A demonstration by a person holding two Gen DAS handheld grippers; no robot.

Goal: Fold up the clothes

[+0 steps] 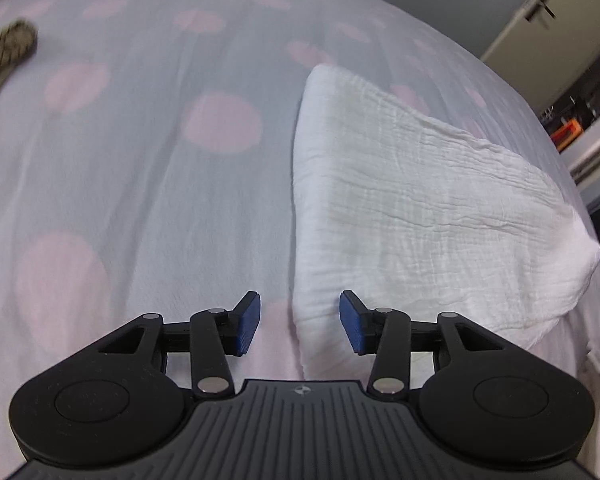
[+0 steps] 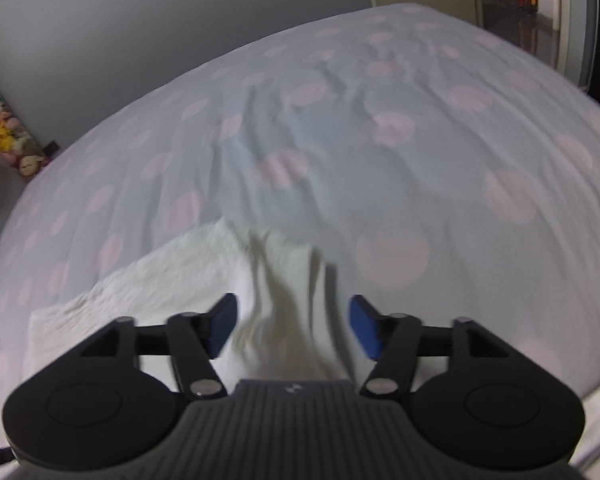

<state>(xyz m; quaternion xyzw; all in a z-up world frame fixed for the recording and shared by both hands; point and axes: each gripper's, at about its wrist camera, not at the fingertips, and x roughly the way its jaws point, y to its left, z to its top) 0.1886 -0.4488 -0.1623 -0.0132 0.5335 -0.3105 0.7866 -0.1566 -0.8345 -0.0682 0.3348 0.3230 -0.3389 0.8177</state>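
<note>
We hold both grippers, left (image 1: 299, 323) and right (image 2: 293, 327), with fingers released, gripping nothing, over the folded white cloth (image 1: 420, 200) on the dotted sheet (image 1: 140, 160).

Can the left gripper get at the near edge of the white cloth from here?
Probably yes. The left gripper is open, its fingers straddling the white cloth's near edge on the spotted sheet, with nothing between them and it.

Polka-dot bed (image 1: 148, 168) carries a folded white cloth (image 1: 412, 200)
</note>
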